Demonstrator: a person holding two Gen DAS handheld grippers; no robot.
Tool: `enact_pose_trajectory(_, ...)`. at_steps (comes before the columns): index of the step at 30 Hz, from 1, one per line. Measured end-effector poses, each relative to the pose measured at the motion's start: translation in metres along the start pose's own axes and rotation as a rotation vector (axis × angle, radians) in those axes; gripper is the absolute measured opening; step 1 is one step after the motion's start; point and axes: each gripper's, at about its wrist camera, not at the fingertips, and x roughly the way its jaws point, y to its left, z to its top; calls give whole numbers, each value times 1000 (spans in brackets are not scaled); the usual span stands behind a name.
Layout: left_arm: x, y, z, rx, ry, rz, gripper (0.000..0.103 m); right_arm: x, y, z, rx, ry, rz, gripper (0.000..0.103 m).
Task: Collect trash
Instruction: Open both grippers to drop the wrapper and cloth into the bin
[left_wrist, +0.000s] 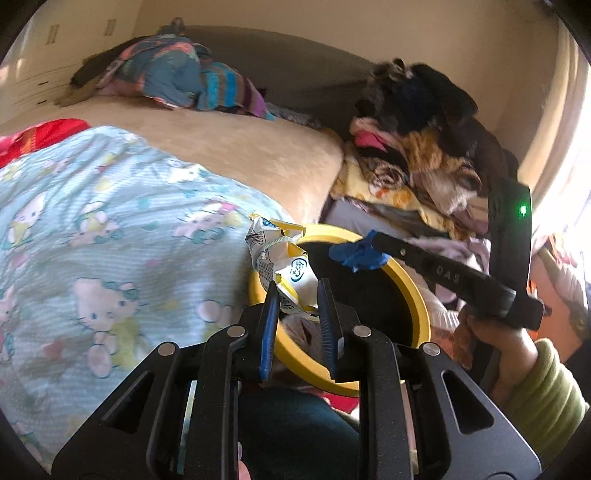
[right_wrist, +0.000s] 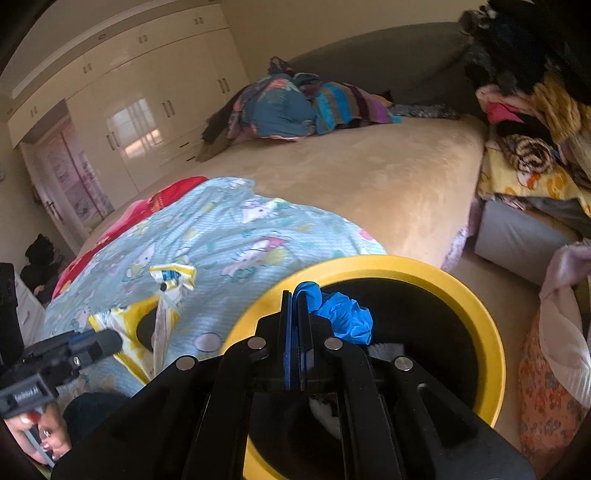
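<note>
A round bin with a yellow rim (left_wrist: 413, 291) and a dark inside stands beside the bed; it fills the lower right wrist view (right_wrist: 491, 332). My left gripper (left_wrist: 295, 291) is shut on a crumpled white and yellow snack wrapper (left_wrist: 280, 258), held over the bin's near rim by the bed edge. The wrapper also shows at the left of the right wrist view (right_wrist: 162, 306). My right gripper (right_wrist: 295, 295) is shut on a crumpled blue glove (right_wrist: 343, 310) above the bin's opening. In the left wrist view the glove (left_wrist: 358, 253) hangs from the right gripper's tip.
A bed with a tan cover (right_wrist: 369, 177) and a light blue cartoon-cat blanket (left_wrist: 92, 240) lies left of the bin. Folded clothes are piled at the right (left_wrist: 424, 147). Bundled bedding sits at the bed's far end (right_wrist: 295, 107). White wardrobes (right_wrist: 129, 103) line the far wall.
</note>
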Motion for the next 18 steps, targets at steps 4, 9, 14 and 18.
enact_pose_trajectory(4,22,-19,-1,40,48,-21,16,-3,-14,-1,25,22,-2,3)
enact_pose_trajectory(9,42,-36,-6,95,88,-28,16,-4,-23,-1,35,39,-12,4)
enact_pose_trajectory(14,57,-36,-6,91,118,-13,30,-1,-31,-4,62,76,-11,22)
enact_pose_trajectory(18,52,-30,-4,68,105,-6,59,-1,-28,-5,43,87,-22,54)
